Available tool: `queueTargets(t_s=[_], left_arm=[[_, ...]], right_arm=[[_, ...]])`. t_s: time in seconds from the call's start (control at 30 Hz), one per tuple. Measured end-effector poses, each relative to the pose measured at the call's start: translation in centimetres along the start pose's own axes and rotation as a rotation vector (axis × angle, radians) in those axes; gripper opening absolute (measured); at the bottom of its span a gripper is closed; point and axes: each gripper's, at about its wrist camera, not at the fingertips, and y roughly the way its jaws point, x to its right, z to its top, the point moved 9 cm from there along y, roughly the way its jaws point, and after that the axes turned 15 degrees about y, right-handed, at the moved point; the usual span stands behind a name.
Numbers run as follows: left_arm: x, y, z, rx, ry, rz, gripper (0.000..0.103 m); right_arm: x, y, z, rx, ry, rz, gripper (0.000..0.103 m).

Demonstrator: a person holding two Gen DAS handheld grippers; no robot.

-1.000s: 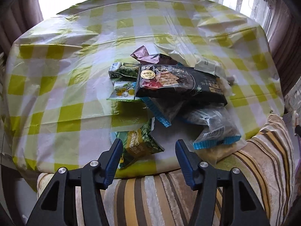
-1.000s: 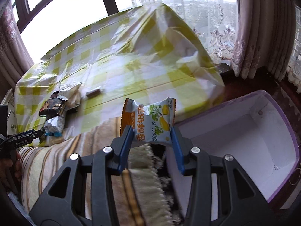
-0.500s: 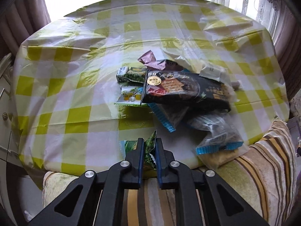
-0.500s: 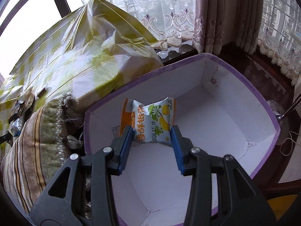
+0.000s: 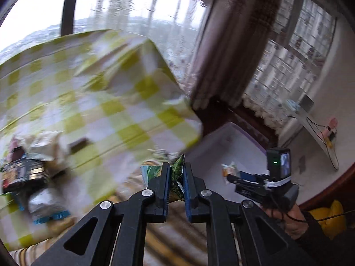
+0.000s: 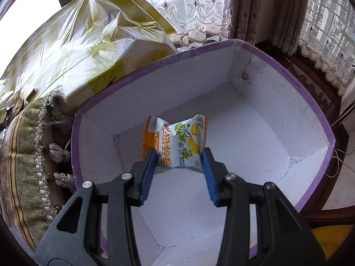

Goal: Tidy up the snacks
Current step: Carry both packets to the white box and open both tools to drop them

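Now the left hand-held gripper (image 5: 176,180), clamped on a green snack packet (image 5: 177,173), has swung off the surface (image 5: 93,102) toward the purple-rimmed box (image 6: 319,113), where the right hand-held gripper (image 6: 179,155) holds an orange-and-white packet (image 6: 175,139) inside, unreleased.

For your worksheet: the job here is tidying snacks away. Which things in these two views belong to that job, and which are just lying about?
Part of the job:
- left tongs, shut on a green snack packet
- right tongs, gripping an orange-and-white snack packet
- purple-rimmed box
- snack pile

Just lying about:
- checked tablecloth
- lace curtains
- tasselled cushion
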Motion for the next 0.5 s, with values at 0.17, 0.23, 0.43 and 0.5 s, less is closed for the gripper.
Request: queueTargets(t_s=[0.17, 0.23, 0.43, 0.5], left_arm=[[6.4, 8.0, 0.2, -0.122, 0.027, -0.199, 0.012], [7.9, 10.3, -0.5, -0.179, 0.020, -0.240, 0.012], [10.1, 12.8, -2.2, -0.280, 0.043, -0.288, 0.019], [9.3, 12.3, -2.1, -0.257, 0.007, -0.288, 0.043]], right_arm=[[0.7, 0.5, -0.7, -0.020, -0.001, -0.015, 0.046], [1.1, 0.8, -0.8, -0.023, 0.000, -0.024, 0.046], [1.8, 1.3, -1.2, -0.045, 0.018, -0.034, 0.047], [1.6, 1.0, -1.1, -0.032, 0.013, -0.034, 0.060]])
